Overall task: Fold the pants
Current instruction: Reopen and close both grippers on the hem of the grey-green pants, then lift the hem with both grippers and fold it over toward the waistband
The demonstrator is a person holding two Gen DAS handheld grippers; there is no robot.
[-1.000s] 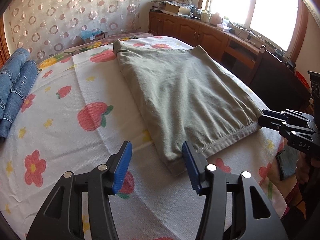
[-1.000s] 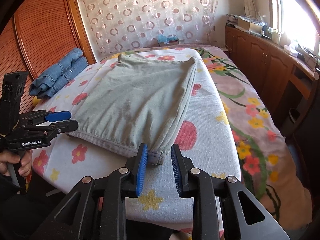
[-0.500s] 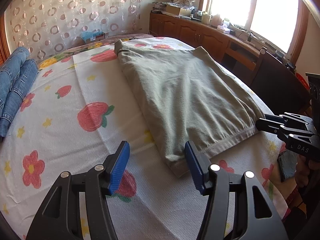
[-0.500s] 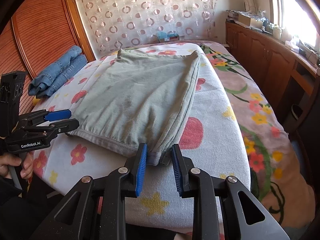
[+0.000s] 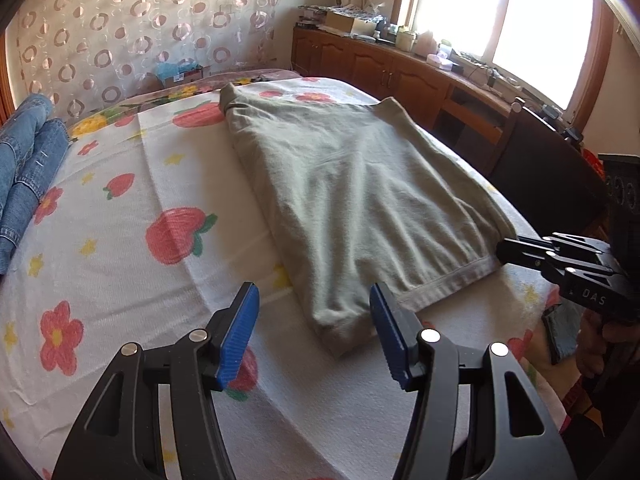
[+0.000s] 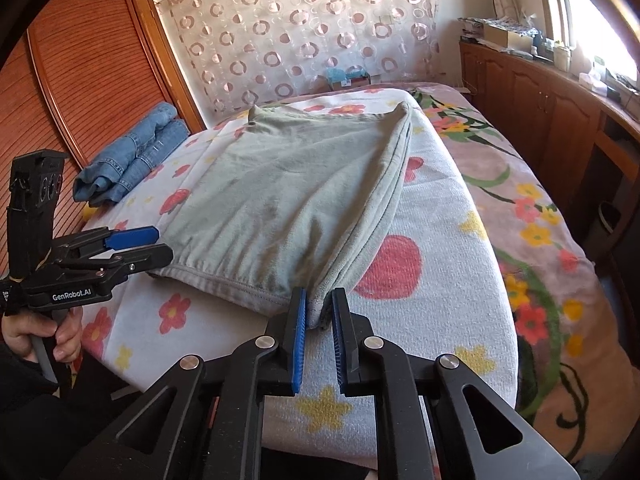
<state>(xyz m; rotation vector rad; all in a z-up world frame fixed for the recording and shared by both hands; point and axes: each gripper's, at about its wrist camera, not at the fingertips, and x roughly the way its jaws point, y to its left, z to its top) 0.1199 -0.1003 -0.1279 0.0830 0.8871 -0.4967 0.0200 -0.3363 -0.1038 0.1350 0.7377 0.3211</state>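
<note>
Right claw (image 6: 319, 314) clenched on the near right corner of the pants (image 6: 304, 184), the blue pads pinching the hem where the stacked edges meet; jaws just been closing, with that cloth corner between them. Left claw (image 5: 314, 330) released, pads standing wide apart, with the near left corner of the pants (image 5: 352, 200) lying between them but not yet pinched. Outward from there: grey-green pants spread flat along the middle of the flowered bed cover (image 5: 132, 216), already doubled leg over leg, judging by the layered edges along the right side in the right wrist view, waistband end near the claws and the far end toward the curtain (image 5: 132, 28). Blue jeans (image 6: 132, 160) bundled at the far left of the bed, well apart from the pants. Wooden cabinets (image 6: 532, 108) under the window along the right. So, by the look of it: lengthwise fold done, crosswise fold still to come, with one corner gripped and the other only straddled. Against the earlier frames: right jaws then wider, merely flanking the hem corner, now tight on it; left jaws about as wide as before and in much the same spot over the other corner; pants themselves unshifted on the bed, jeans likewise.
</note>
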